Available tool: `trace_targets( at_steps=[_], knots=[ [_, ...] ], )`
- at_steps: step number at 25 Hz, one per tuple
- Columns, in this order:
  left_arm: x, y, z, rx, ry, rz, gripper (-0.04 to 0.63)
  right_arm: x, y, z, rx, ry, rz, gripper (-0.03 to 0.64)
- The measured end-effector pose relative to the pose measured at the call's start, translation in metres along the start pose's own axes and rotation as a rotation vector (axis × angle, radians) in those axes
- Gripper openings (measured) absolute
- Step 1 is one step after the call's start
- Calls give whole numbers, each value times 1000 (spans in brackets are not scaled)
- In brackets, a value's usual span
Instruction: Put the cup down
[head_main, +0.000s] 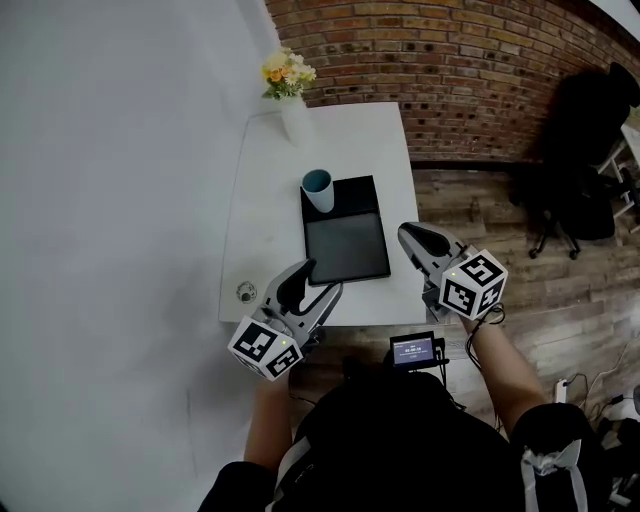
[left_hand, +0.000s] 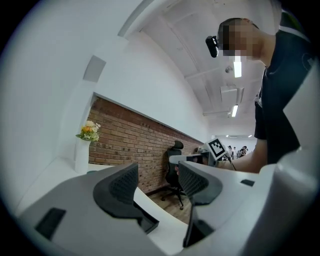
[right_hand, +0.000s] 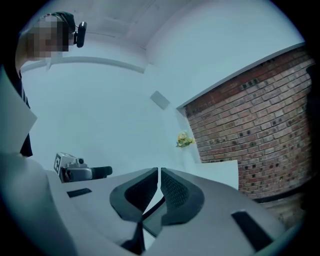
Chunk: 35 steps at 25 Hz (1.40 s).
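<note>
Only the head view shows the blue cup.

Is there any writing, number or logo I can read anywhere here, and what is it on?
Nothing here is readable.
Small screen near the person's chest: lit characters, too small to read.
Marker cubes: black-and-white square patterns, no letters.

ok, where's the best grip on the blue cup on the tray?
Probably the side wall of the cup, coming level from the near side. It stands upright with no handle showing, on the far left corner of the tray; the vase stands behind it.
</note>
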<state>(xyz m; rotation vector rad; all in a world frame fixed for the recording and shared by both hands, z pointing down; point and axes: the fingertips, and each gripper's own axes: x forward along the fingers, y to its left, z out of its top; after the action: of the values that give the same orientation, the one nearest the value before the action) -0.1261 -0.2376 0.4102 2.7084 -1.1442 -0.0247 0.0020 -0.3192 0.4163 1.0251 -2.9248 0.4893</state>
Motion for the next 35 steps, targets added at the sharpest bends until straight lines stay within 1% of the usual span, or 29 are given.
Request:
trace_targets(
  at_steps=[4, 7, 9, 11, 13, 17, 24, 35],
  knots=[
    [-1, 4, 5, 29, -17, 31, 236, -20, 2, 9, 0, -38, -77, 18],
    [1, -1, 7, 37, -22, 35, 218, -40, 4, 12, 39, -56, -97, 14],
    [1, -5, 6, 32, -26, 34, 185, -48, 9, 8, 59, -51, -95, 14],
    [0, -6, 4, 23, -35, 32, 130, -51, 17, 1, 72, -44, -87, 14],
    [0, -9, 1, 13, -48, 27, 90, -52, 25, -7, 82, -36, -75, 14],
    [-1, -23, -4, 8, -55, -3, 8, -55, 40, -17, 99, -28, -49, 14],
    [-4, -38, -12, 19, -31, -47, 8, -55, 52, -20, 94, -40, -29, 14],
    [-5, -41, -14, 14, -19, -50, 8, -57, 57, -25, 26, -27, -27, 14]
  ],
)
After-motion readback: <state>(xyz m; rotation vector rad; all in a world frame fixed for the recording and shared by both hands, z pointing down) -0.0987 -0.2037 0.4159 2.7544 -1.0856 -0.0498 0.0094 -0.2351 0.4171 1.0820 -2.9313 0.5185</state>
